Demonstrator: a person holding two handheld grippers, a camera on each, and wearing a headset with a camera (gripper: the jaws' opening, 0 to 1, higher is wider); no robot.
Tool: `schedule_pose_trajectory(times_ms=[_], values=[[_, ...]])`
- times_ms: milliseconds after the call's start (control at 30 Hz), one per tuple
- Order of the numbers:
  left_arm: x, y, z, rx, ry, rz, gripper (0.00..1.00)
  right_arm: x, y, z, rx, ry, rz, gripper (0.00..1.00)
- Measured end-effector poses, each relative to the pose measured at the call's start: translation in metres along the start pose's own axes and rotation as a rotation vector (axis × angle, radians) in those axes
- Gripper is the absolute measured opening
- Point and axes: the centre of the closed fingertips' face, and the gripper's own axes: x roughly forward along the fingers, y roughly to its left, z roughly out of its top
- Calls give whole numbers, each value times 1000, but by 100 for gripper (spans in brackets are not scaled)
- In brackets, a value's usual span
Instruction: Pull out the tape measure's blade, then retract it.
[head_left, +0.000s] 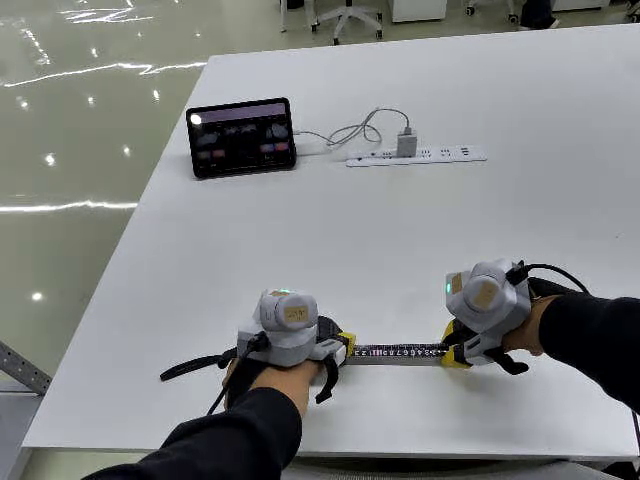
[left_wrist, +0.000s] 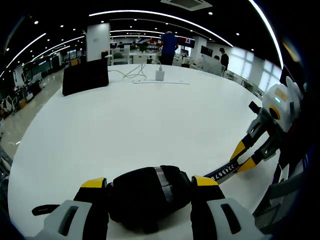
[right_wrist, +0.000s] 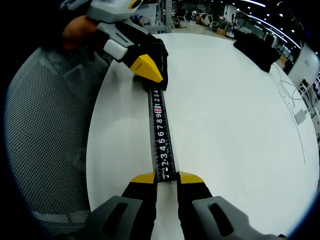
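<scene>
A: Tape measure (left_wrist: 150, 200), with a black rounded plastic case, is clamped between the closed-in jaws of the left gripper (left_wrist: 149, 182), near the front edge of the white table (head_left: 400, 220).

B: And the black numbered steel blade (right_wrist: 160, 130)?

A: Its tip is pinched by the almost shut right gripper (right_wrist: 167, 177); a short length is drawn out.

B: How is the pull done well?

A: The blade should be drawn straight and flat along the table, while the case is pressed down steadily.

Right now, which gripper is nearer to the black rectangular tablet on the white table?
Left. The left gripper, clamping the black tape measure case, lies nearer the tablet; the right gripper, pinching the blade tip, lies farther right.
</scene>
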Motion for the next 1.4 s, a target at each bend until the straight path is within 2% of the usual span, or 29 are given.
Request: schedule_pose_trajectory(times_ms=[1400], values=[[0, -1, 0, 0, 3, 2, 63, 8, 2, 15, -4, -20, 8, 11]])
